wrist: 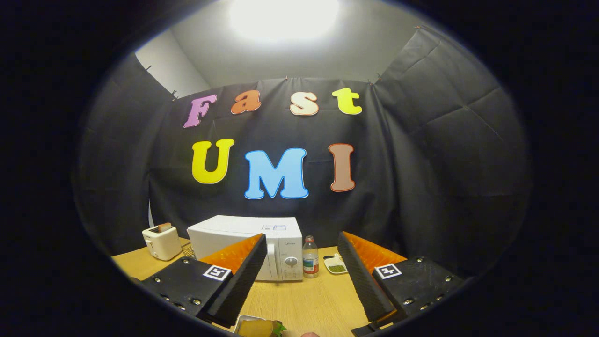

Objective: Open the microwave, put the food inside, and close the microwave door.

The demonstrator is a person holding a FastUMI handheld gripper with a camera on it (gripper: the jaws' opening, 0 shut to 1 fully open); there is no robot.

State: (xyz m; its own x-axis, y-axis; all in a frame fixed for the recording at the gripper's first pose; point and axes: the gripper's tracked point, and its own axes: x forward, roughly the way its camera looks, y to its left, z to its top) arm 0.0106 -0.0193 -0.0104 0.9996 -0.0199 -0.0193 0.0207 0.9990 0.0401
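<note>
Just then my tongs (299, 281) stood wide and empty over the worktop (304, 299), a plate of food (259, 326) just beneath them. Beyond, the closed microwave (248, 245) sat toward the far edge, a bottle (310, 257) beside it.

Bare worktop (304, 299) lies open between the spread claw (299, 281) fingers up to the shut microwave (248, 243); a bottle (310, 256) and small dish (336, 265) (just beside it) crowd its control side.
</note>
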